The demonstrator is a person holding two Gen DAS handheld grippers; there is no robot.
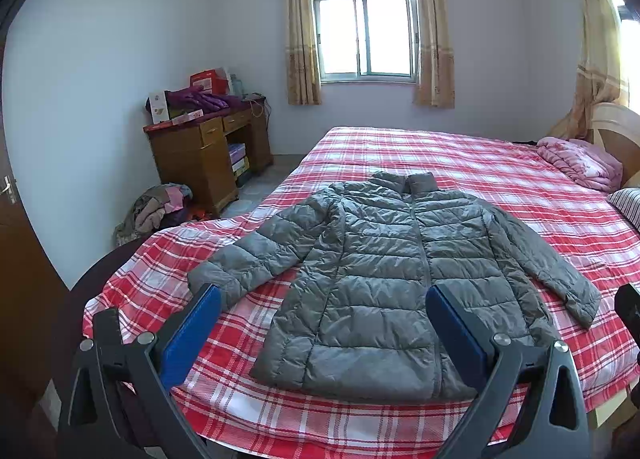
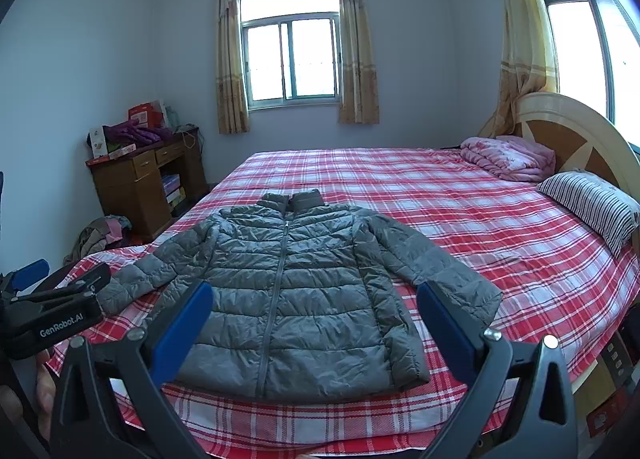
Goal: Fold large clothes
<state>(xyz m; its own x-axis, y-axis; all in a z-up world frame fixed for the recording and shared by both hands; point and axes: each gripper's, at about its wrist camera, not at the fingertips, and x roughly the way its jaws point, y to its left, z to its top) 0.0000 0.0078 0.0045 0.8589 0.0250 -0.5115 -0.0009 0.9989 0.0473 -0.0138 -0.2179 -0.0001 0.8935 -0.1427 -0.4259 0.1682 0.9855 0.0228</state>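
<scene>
The grey puffer jacket (image 1: 384,275) lies spread flat ahead of both tools, ready for folding. The left gripper (image 1: 320,307) and right gripper (image 2: 314,303) hover before its hem, jaws wide apart, holding nothing

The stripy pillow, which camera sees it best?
The right wrist view: the stripy pillow lies whole by the headboard. The left wrist view catches only its corner at the picture's right edge.
</scene>
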